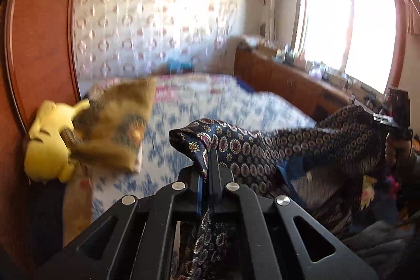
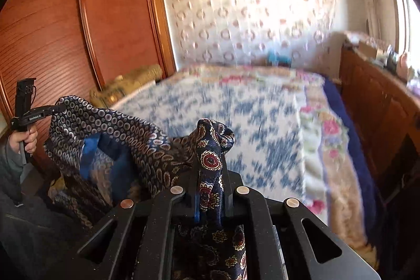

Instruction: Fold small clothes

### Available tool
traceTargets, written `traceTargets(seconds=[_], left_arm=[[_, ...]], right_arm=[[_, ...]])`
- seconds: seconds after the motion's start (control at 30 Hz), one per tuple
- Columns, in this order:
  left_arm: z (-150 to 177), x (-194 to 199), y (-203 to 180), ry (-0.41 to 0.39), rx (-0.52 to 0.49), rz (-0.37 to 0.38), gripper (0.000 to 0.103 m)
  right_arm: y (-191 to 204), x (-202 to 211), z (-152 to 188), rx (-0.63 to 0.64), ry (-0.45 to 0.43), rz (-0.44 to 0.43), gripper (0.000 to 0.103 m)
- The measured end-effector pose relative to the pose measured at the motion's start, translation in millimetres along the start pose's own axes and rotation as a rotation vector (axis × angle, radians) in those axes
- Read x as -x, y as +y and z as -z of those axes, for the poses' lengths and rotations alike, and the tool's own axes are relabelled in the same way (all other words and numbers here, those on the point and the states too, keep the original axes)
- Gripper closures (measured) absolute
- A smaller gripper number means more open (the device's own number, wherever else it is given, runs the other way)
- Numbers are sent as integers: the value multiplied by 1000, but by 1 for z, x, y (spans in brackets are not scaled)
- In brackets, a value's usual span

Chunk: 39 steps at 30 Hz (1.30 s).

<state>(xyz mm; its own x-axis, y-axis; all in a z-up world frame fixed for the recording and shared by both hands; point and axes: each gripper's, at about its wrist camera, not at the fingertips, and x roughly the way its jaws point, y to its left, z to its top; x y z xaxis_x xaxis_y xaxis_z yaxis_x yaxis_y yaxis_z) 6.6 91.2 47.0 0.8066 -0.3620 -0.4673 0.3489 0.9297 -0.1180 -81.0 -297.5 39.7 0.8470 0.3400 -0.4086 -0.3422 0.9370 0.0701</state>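
Note:
A dark navy silky garment (image 1: 302, 146) with a red and gold medallion print hangs in the air, stretched between both grippers above the bed. My left gripper (image 1: 208, 164) is shut on one corner of it. My right gripper (image 2: 211, 175) is shut on another corner; the garment (image 2: 126, 130) sags to the left with a blue lining showing. The right gripper also shows in the left wrist view (image 1: 386, 120) at far right. The left gripper shows in the right wrist view (image 2: 52, 109) at far left, held by a hand.
A bed (image 2: 262, 122) with a blue-and-white floral cover lies ahead. A yellow plush toy (image 1: 50, 143) and an olive-brown cloth (image 1: 118, 122) sit at the bed's left, by a wooden wardrobe (image 2: 65, 30). A wooden cabinet (image 1: 288, 80) with clutter stands under the window.

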Motion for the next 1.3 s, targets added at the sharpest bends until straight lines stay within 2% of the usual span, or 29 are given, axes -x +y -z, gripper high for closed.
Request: traceTargets(seconds=[0.13,0.27,0.3,0.4,0.53,0.57,0.6,0.63,0.67,0.7,0.77,0.8,0.87,1.0,1.13,1.3], left_arm=[[-42,15,-1,-84,-41,-41,99],[-96,-13,18,-112,-52,-94,99],[-112,-30,28,-111,-45,-128,99],[-141,-84,53,-73,-35,-167,99],[-144,-165,81,20,-20,-194,98],[-140,-181,87,53,-20,-193,89],[-130,-196,92,96,-17,-194,85],[-124,-204,95,115,-12,-184,77],[-114,-210,97,131,-6,-160,62],[-106,-210,95,136,-3,-142,56],[-92,-209,92,157,-5,-119,32],[-82,-209,87,181,-6,-98,29],[-70,-206,77,199,-18,-76,27],[-41,-199,54,247,-62,-81,27],[-22,-197,50,284,-30,-81,27],[-3,-199,47,322,-3,-86,27]], right_arm=[[1,36,-35,43,-101,15,94],[-10,35,-96,106,-142,64,94],[-15,27,-112,118,-141,79,94],[-32,-18,-162,159,-108,177,94],[-67,-113,-193,121,0,287,90],[-75,-139,-192,106,44,312,81],[-81,-163,-188,91,93,342,70],[-87,-183,-182,71,137,377,67],[-93,-199,-171,50,177,404,65],[-96,-208,-161,32,199,408,65],[-98,-216,-137,8,226,383,59],[-97,-216,-125,9,236,370,57],[-101,-216,-108,7,254,343,54],[-129,-208,-82,-34,288,299,49],[-151,-199,-71,-81,309,264,49],[-167,-191,-53,-124,315,281,49]])
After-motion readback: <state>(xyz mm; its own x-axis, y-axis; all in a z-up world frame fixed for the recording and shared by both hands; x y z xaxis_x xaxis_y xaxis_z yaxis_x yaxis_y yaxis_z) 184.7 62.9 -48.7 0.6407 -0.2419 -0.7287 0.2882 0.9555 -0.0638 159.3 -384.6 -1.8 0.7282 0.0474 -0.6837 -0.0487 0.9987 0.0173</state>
